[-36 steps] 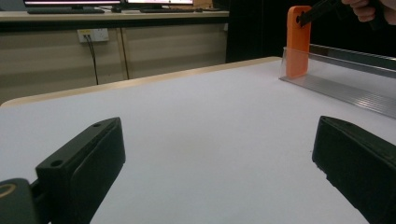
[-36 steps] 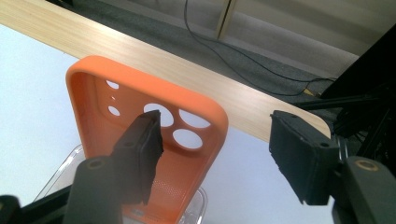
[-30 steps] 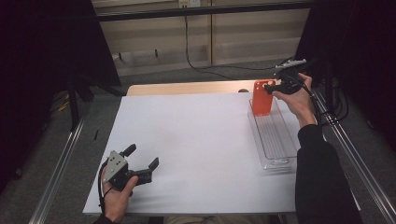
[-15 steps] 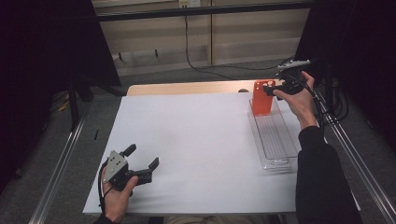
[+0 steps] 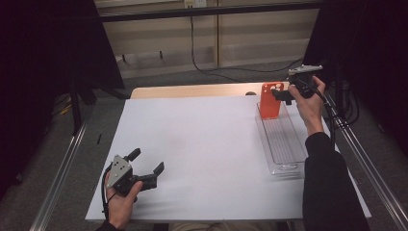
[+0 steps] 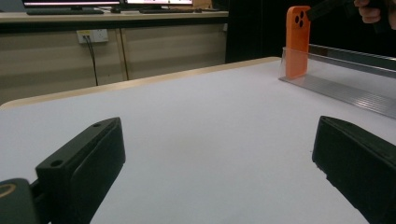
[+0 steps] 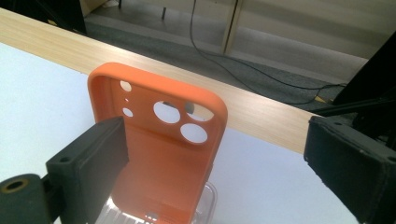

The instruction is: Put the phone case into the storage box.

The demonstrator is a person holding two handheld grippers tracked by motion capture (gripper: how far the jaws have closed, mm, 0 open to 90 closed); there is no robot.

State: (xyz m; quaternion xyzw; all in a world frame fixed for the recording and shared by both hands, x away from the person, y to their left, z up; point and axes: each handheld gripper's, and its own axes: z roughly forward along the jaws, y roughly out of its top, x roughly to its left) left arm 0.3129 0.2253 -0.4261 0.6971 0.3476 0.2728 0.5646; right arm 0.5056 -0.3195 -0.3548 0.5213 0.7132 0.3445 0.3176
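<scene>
orange phone case (image 5: 270, 100) upright in clear tray (image 5: 284, 144); right claw (image 5: 278, 94) just released; left claw (image 5: 146, 163) released.

You work at a white-topped table (image 5: 202, 144) with a pale wood edge (image 5: 192, 90), set on a grey floor (image 5: 43, 159). Beyond it, beige cabinet fronts (image 5: 159, 43) line the wall, cables (image 5: 197, 53) trailing down; darkness flanks both sides.
</scene>
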